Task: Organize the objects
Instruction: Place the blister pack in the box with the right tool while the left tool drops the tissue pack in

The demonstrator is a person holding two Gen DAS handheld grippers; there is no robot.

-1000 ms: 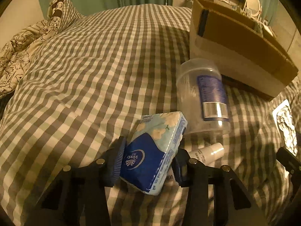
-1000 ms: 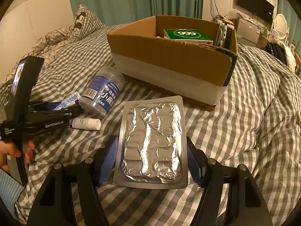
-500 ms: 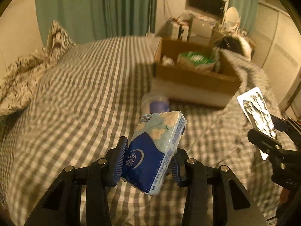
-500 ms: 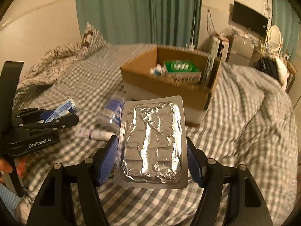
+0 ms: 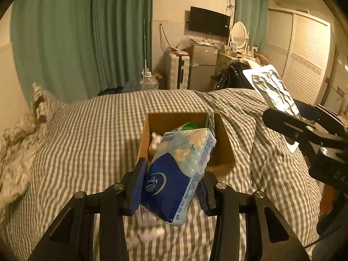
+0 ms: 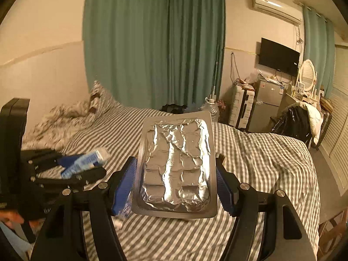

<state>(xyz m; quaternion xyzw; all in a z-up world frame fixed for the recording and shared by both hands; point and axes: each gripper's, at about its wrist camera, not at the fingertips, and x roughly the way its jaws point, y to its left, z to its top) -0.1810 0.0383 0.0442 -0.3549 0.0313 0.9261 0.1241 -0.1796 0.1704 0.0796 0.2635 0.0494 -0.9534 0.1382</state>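
Fingers (image 5: pixel 139 184) of my left gripper (image 5: pixel 171 187) are clamped on a blue Vinda tissue pack (image 5: pixel 180 174), its long axis running away from me and tilted up toward the right. Straight ahead and below it on the checked bed (image 5: pixel 87 134) I see the open cardboard box (image 5: pixel 224 143), already holding a green packet and some white items. I judge the left hand nearer the box, so the pack likely drops first. Further right, my right gripper (image 6: pixel 176 184) holds a foil blister sheet (image 6: pixel 177 165) by its two long edges, lengthwise forward, raised above the bedding; the box lies out of that view.
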